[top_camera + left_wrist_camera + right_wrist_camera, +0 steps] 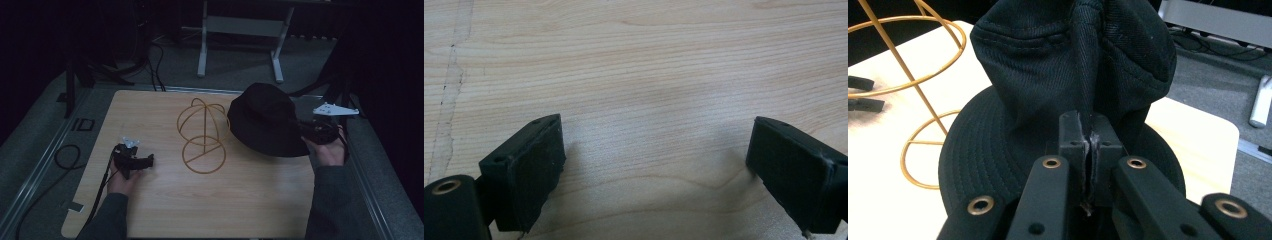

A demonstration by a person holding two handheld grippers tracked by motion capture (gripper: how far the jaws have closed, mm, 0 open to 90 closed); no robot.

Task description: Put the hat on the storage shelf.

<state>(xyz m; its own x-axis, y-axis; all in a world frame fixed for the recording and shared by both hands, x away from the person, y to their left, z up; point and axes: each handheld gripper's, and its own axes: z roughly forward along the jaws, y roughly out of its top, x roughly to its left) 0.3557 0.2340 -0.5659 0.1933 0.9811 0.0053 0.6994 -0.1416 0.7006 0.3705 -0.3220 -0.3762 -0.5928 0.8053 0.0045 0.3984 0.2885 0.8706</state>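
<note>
Right gripper view has my right hand-held gripper [1090,150] pinching the black fabric bucket hat [1068,65]; I'd lift it clear over the gold wire hat stand [202,135] (left hand-held gripper [654,175] idles wide open).

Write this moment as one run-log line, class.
right tool: shut on black hat | left tool: open over bare table | gold wire stand: upright beside hat, nothing on it

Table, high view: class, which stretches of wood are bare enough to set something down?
Bare: the table's near strip between both sleeves, and the far-left corner beyond the left gripper. Crowded: middle and far right, where the wire hat stand adjoins the black hat, pinched by the right gripper.
</note>
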